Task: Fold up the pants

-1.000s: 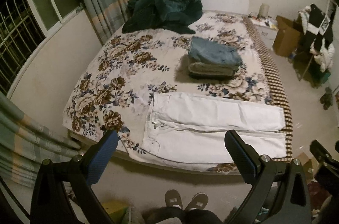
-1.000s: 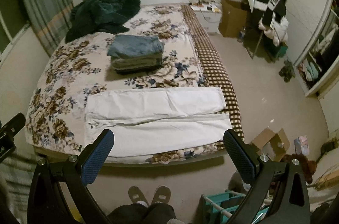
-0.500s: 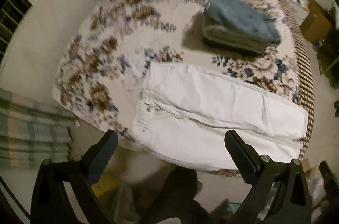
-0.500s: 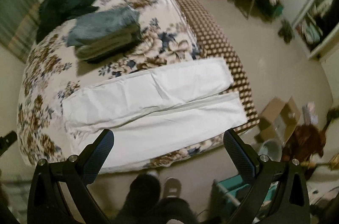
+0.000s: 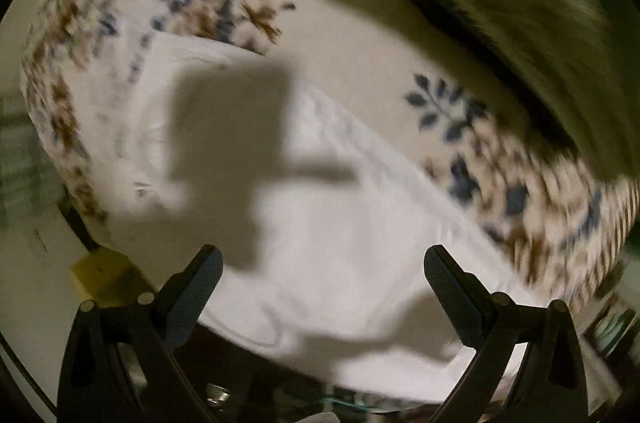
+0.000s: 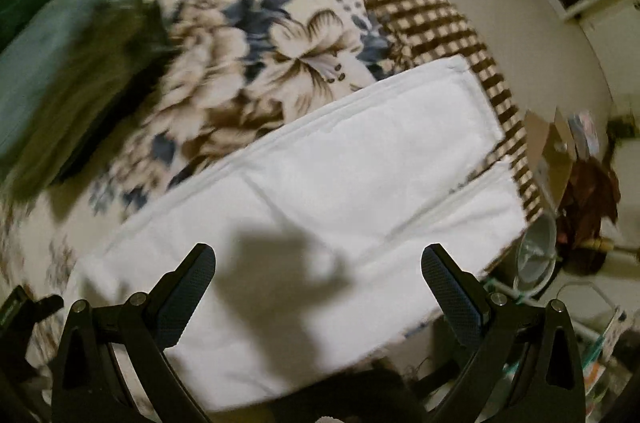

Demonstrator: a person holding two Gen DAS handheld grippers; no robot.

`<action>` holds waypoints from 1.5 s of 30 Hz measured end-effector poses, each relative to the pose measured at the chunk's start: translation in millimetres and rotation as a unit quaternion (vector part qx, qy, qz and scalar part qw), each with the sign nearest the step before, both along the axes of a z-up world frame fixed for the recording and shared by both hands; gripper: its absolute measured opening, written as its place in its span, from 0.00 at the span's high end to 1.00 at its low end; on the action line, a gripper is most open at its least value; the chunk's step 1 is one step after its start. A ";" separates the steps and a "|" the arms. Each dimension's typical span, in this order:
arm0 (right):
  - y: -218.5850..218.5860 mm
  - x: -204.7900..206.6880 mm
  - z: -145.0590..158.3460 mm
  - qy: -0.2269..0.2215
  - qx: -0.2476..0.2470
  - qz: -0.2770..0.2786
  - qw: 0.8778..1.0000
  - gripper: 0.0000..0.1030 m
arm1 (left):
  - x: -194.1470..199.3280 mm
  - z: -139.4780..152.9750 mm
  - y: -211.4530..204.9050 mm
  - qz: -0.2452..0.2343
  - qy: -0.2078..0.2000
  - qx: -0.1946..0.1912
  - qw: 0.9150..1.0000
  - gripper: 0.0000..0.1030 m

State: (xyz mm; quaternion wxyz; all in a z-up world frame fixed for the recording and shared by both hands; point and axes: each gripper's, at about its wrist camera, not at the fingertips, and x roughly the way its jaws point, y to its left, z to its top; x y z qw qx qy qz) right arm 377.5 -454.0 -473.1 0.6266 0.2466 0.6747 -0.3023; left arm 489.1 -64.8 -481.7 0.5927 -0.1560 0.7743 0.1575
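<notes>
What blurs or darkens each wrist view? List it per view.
Left wrist: motion blur smears the floral bedspread; hard shadows fall across the white pants. Right wrist: the folded clothes stack streaks at left; a shadow darkens the pants near the open right gripper.

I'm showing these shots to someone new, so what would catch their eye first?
The white pants spread flat across the near edge of the floral bedspread, with gripper shadows falling on them. Both the left gripper and right gripper hang open above the fabric. A blurred stack of folded clothes lies further back.
</notes>
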 end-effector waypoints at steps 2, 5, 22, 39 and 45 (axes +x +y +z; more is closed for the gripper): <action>-13.3 15.2 -32.8 0.018 0.009 -0.022 1.000 0.00 | 23.5 -36.1 2.3 0.020 0.014 0.002 1.000 0.00; -36.7 28.5 -75.8 0.036 0.023 -0.061 0.997 0.01 | 41.2 -72.3 5.8 0.034 0.032 0.018 0.999 0.00; -92.3 20.3 -144.7 -0.024 0.084 -0.166 0.982 0.95 | -2.5 -40.1 37.7 -0.001 -0.107 0.002 0.994 0.95; -54.1 -208.4 -50.1 -0.107 0.102 -0.053 0.988 0.96 | -235.5 37.4 70.9 -0.012 -0.183 -0.022 0.983 0.96; -43.1 -274.5 -101.1 -0.077 0.090 0.000 0.993 0.96 | -296.1 -41.0 82.2 -0.006 -0.128 0.009 0.992 0.95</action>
